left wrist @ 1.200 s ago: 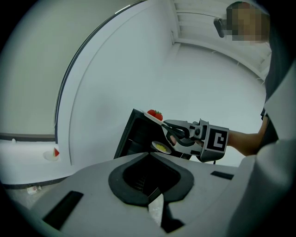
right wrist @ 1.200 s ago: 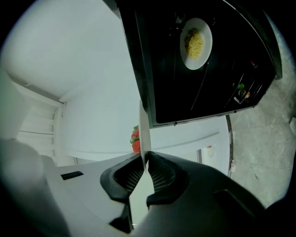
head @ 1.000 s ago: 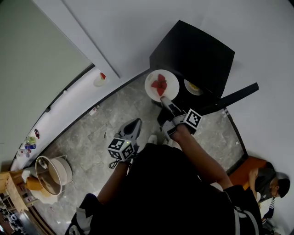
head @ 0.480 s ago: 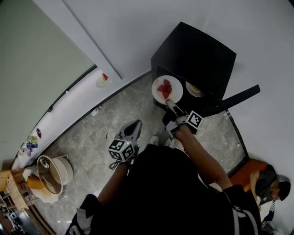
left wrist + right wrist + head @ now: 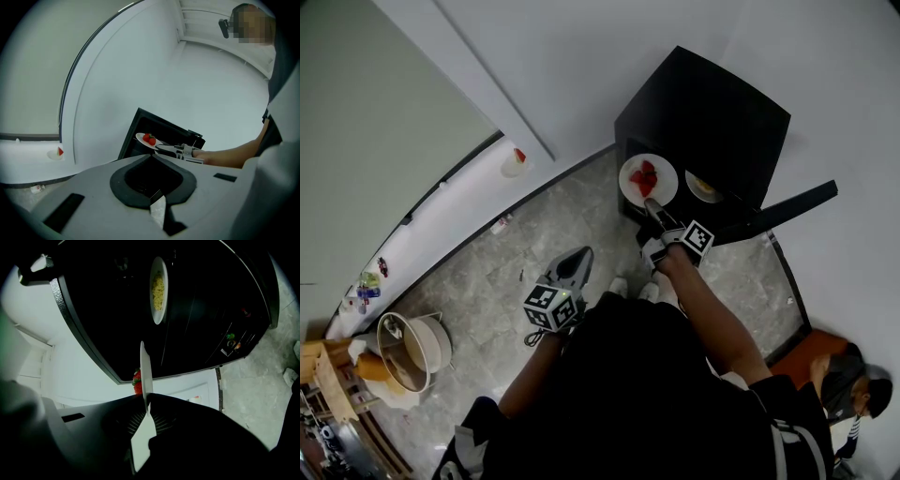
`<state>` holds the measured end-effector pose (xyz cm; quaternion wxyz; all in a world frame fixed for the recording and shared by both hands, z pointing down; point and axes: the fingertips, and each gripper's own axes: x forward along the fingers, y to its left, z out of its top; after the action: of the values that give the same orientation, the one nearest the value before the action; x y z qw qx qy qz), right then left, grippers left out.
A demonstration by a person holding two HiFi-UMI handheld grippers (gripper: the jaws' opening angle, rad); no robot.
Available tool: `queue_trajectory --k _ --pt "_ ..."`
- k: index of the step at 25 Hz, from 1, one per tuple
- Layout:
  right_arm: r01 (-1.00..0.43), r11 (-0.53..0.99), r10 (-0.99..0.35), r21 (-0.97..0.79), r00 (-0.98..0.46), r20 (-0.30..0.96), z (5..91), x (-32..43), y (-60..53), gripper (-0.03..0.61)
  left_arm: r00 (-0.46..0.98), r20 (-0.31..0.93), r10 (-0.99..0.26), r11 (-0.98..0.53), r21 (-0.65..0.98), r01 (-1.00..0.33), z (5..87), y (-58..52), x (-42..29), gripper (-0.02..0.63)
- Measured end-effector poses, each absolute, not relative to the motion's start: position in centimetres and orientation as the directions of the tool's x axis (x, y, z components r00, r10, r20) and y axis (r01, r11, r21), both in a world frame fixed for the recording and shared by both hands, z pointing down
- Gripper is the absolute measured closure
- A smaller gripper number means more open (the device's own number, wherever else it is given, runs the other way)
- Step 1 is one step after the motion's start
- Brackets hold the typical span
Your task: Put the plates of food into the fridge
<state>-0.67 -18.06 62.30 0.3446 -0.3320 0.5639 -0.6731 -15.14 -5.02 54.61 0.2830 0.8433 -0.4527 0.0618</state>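
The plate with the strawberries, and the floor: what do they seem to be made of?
The plate looks like glazed white ceramic, perhaps melamine: thin, smooth, evenly white rim. The floor looks like grey stone or stone-look tile: mottled veining, straight joint lines.

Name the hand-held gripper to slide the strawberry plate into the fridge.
Right hand-held gripper: it clamps the round white strawberry plate at the black fridge; the left hand-held gripper hangs empty, farther back.
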Motion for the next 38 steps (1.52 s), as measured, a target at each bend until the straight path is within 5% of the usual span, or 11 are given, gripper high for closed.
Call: queue_trajectory --k 38 --pt "0.057 -0.191 -0.899 -0.98 -0.412 0.151 67.5 2.9 -26.5 0.543 0.588 0.379 -0.715 -0.422 0.437 -0.795 55.0 -7.4 -15.9 0.591"
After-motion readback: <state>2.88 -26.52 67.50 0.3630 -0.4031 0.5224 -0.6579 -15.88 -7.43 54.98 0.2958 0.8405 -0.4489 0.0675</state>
